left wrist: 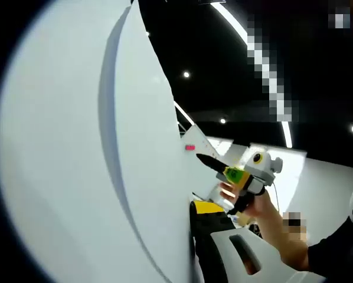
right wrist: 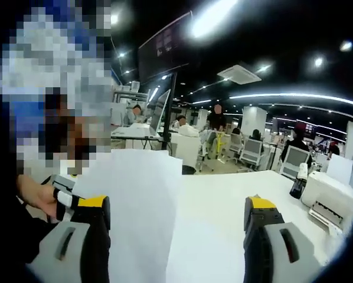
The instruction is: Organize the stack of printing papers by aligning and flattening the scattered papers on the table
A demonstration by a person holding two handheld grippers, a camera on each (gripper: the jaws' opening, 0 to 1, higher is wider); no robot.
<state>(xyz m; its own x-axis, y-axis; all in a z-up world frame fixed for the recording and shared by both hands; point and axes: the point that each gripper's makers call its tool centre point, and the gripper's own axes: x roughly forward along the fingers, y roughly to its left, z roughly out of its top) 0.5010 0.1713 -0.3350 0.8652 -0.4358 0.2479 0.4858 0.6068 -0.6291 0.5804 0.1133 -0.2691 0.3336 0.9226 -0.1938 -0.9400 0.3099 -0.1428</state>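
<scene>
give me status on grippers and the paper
Right gripper jaws open, empty. Left gripper at paper edge, grip unclear. Paper held upright off table. Printer at far right.

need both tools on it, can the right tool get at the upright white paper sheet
Probably yes: right tool is open, the white paper sheet stands by its left jaw, nothing between.

Printer beside dark bottle; office chairs beyond.
</scene>
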